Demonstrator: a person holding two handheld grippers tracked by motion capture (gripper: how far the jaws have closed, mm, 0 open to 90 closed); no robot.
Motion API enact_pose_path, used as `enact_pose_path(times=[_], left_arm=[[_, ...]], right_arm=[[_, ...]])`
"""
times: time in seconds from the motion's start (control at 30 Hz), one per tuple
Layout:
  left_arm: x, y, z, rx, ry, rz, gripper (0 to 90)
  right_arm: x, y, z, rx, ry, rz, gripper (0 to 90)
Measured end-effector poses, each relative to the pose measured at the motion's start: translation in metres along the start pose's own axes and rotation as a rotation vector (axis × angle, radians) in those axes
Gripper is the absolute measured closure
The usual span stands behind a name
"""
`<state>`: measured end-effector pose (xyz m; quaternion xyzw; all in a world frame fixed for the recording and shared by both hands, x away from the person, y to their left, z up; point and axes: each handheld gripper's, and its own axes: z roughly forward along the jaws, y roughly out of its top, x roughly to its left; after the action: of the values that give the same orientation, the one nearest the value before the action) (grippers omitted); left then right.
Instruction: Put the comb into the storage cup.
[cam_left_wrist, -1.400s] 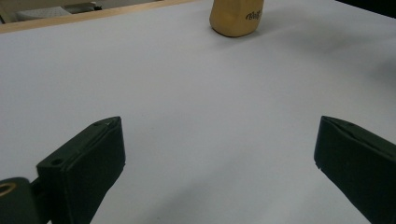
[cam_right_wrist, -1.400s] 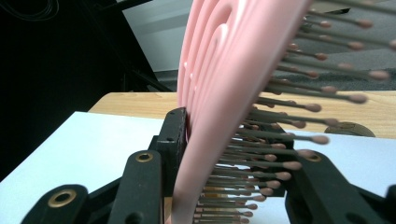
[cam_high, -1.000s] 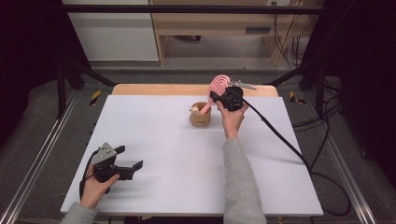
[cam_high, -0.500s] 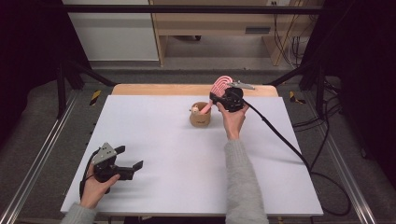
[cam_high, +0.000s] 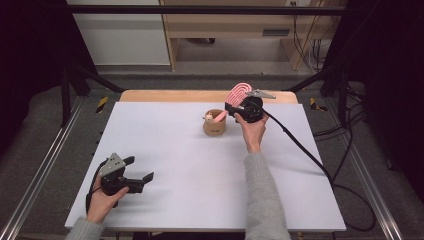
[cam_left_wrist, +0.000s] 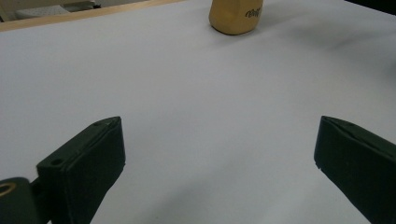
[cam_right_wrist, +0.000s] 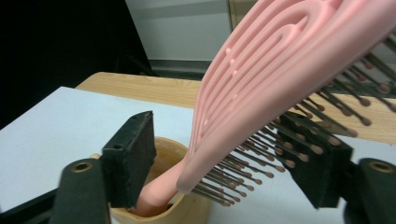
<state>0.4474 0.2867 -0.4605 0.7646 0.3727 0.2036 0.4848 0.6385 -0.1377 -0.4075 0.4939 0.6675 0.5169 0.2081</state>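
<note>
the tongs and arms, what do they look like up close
Both tongs are black, with two flat rectangular jaws with small screw holes. The left tongs carry a grey three-cornered plate on top; the right tongs have the same plate and trail a thick black cable across the table. Both forearms wear grey knit sleeves.

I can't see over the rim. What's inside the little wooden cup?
The pink hairbrush stands in the wooden cup, handle end down and bristle head leaning out over the rim. The cup's bottom is hidden, so anything else inside cannot be seen.
</note>
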Motion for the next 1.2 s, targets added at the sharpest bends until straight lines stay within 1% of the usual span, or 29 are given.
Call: enact_pose_path(times=[0.17, 0.27, 0.33, 0.4, 0.5, 0.63, 0.73, 0.83, 0.97, 1.13, 1.2], left_arm=[[0.000, 0.000, 0.000, 0.001, 0.001, 0.000, 2.0], [0.000, 0.000, 0.000, 0.000, 0.000, 0.000, 2.0], [0.000, 0.000, 0.000, 0.001, 0.000, 0.000, 2.0], [0.000, 0.000, 0.001, 0.002, 0.001, 0.000, 2.0], [0.000, 0.000, 0.001, 0.002, 0.001, 0.001, 2.0], [0.000, -0.001, 0.001, 0.004, 0.002, 0.000, 2.0], [0.000, -0.001, 0.002, 0.005, 0.002, 0.000, 2.0], [0.000, -0.001, 0.002, 0.007, 0.002, -0.001, 2.0], [0.001, -0.002, 0.002, 0.008, 0.003, -0.001, 2.0], [0.001, -0.002, 0.002, 0.008, 0.002, -0.002, 2.0], [0.001, -0.002, 0.002, 0.009, 0.002, -0.001, 2.0]], right_arm=[[-0.001, -0.001, -0.005, 0.004, 0.017, 0.000, 18.4], [-0.001, -0.001, -0.010, -0.004, 0.026, -0.003, 15.2], [-0.001, -0.002, -0.013, -0.015, 0.031, -0.015, 12.9], [0.000, -0.003, -0.017, 0.000, 0.022, -0.032, 9.4], [0.002, -0.003, -0.022, 0.008, 0.018, -0.052, 6.3], [0.004, -0.002, -0.030, -0.005, 0.033, -0.075, 4.1], [0.006, -0.001, -0.036, -0.015, 0.041, -0.079, 2.2], [0.007, 0.000, -0.042, -0.015, 0.060, -0.108, 0.5], [0.009, 0.000, -0.051, -0.016, 0.068, -0.127, 0.4], [0.012, 0.001, -0.065, -0.024, 0.102, -0.156, 0.4], [0.013, 0.001, -0.071, -0.022, 0.120, -0.174, 0.3]])
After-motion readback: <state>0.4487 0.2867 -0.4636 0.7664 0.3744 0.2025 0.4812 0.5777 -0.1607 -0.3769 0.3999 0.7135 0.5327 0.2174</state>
